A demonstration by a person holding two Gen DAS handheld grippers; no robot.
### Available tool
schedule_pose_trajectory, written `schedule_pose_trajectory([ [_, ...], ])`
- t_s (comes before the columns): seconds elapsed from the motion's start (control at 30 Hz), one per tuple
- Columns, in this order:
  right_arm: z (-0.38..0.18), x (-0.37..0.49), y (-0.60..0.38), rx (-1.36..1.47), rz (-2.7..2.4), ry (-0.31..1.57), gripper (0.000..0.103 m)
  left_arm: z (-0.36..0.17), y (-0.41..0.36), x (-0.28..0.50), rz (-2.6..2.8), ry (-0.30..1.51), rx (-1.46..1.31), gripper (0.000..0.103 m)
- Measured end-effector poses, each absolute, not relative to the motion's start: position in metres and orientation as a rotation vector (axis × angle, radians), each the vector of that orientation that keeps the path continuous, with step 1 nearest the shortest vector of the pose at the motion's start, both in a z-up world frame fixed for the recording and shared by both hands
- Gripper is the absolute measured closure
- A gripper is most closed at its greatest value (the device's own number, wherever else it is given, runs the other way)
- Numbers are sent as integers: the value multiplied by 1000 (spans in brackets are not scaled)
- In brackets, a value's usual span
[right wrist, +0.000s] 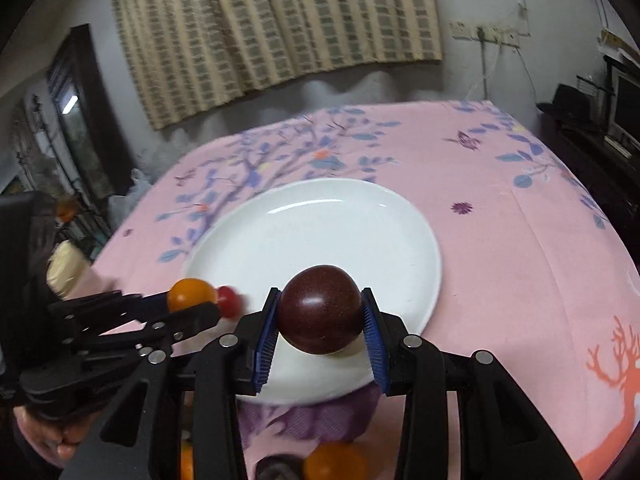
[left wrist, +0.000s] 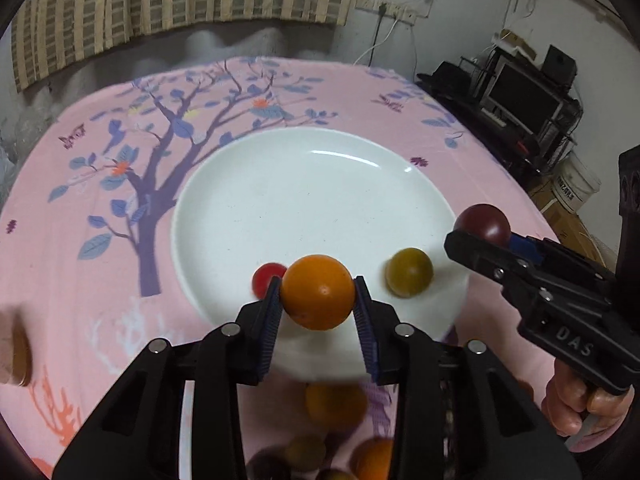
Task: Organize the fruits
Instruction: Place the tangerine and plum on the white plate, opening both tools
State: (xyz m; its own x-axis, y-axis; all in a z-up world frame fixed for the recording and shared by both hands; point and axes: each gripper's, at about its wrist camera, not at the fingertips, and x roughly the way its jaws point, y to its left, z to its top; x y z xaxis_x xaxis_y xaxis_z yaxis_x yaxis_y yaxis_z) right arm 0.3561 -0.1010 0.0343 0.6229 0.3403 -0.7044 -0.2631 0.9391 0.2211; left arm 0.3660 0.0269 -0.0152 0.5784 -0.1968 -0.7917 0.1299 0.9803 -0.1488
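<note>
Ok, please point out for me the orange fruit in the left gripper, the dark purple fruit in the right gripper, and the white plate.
orange fruit (left wrist: pixel 317 292), left wrist view, middle of its front.
dark purple fruit (right wrist: pixel 319 309), right wrist view, middle of its front.
white plate (left wrist: pixel 304 200), left wrist view, bare middle of its surface.

A tabletop covered by a pink cloth (left wrist: pixel 80 320) printed with a purple tree (left wrist: pixel 148 216) fills the centre of both views. A striped curtain (right wrist: pixel 280 32) hangs along the top. At upper right stand a dark monitor (left wrist: pixel 520 98) and a white bucket (left wrist: pixel 576 186).
</note>
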Motion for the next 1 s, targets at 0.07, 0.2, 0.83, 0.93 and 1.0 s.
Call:
schedule_pose_trajectory([
  [0.07,23,369,-107,94,312,876,63,-25,23,381,-177,974,-56,68],
  [0.2,10,377,-108,71,300,930,62,-26,17,390,-170,971,-33,68],
  [0.83,37,204,-131,-42,381,696,35,-10,79,242,-63,816,-100,8],
  [0.93,29,171,-143,-54,364,722,35,-26,89,211,-91,824,-140,8],
  [1.0,18,159,-146,-84,340,766,35,-37,92,198,-90,847,-146,8],
])
